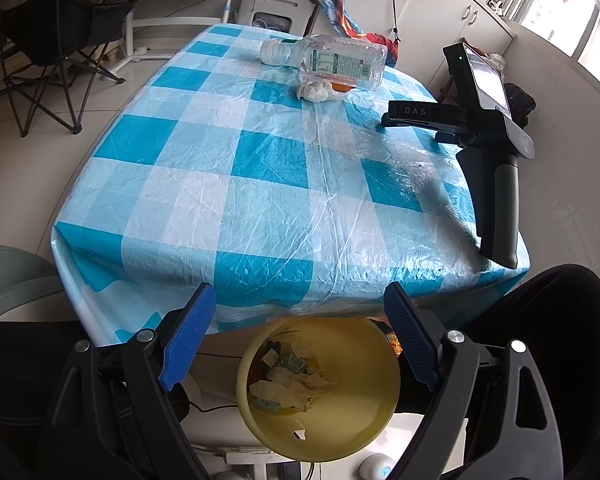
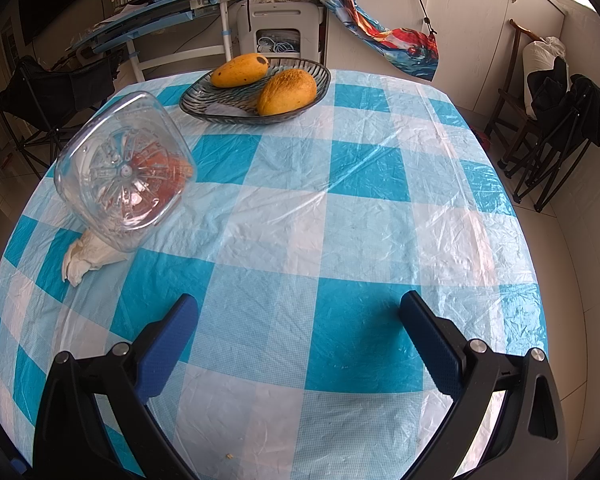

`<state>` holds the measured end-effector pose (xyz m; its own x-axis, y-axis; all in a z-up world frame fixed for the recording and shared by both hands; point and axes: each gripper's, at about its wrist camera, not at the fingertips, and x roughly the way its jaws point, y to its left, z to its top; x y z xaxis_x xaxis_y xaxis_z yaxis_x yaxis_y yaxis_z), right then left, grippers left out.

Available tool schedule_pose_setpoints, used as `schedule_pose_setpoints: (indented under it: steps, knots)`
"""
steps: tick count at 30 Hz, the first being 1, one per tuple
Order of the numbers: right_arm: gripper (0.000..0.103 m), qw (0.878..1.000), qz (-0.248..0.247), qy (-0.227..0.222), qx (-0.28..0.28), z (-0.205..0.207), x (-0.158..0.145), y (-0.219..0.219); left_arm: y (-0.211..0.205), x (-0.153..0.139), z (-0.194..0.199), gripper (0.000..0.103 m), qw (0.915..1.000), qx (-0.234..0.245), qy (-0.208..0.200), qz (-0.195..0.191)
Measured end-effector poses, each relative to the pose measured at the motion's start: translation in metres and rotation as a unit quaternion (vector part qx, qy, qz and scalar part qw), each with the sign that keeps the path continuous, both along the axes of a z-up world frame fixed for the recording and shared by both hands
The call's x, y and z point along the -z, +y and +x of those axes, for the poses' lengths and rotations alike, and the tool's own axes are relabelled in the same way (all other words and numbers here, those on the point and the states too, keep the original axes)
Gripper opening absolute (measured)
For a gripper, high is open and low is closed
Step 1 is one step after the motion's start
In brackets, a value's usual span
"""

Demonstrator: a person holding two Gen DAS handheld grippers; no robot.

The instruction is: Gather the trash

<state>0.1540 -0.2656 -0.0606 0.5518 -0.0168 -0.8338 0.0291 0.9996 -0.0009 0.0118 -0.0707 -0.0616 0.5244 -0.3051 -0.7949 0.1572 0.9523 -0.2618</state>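
A clear plastic bottle (image 1: pixel 332 60) lies on its side at the far end of the checked table, resting on a crumpled white tissue (image 1: pixel 318 90) with an orange scrap (image 1: pixel 342 87) beside it. My left gripper (image 1: pixel 300 292) is open and empty, held over the near table edge above a yellow bin (image 1: pixel 380 396) that has paper trash in it. In the right wrist view the bottle (image 2: pixel 126 168) shows bottom-on at the left, on the tissue (image 2: pixel 86 258). My right gripper (image 2: pixel 300 300) is open and empty, low over the tablecloth, well right of the bottle.
A glass dish (image 2: pixel 204 102) holding two mangoes (image 2: pixel 288 92) stands at the table's far side. Folding chairs (image 2: pixel 556 128) stand right of the table and another chair (image 1: pixel 56 40) to the left. A white cabinet (image 2: pixel 278 32) and a desk are behind the table.
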Motion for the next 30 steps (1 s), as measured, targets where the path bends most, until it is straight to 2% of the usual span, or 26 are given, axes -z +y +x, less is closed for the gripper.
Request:
schedule_pose_setpoints:
  steps: [30]
  knots:
    - [0.096, 1.0, 0.0, 0.0, 0.0, 0.0, 0.001, 0.0, 0.001, 0.002, -0.006, 0.083, 1.0, 0.001, 0.005, 0.001]
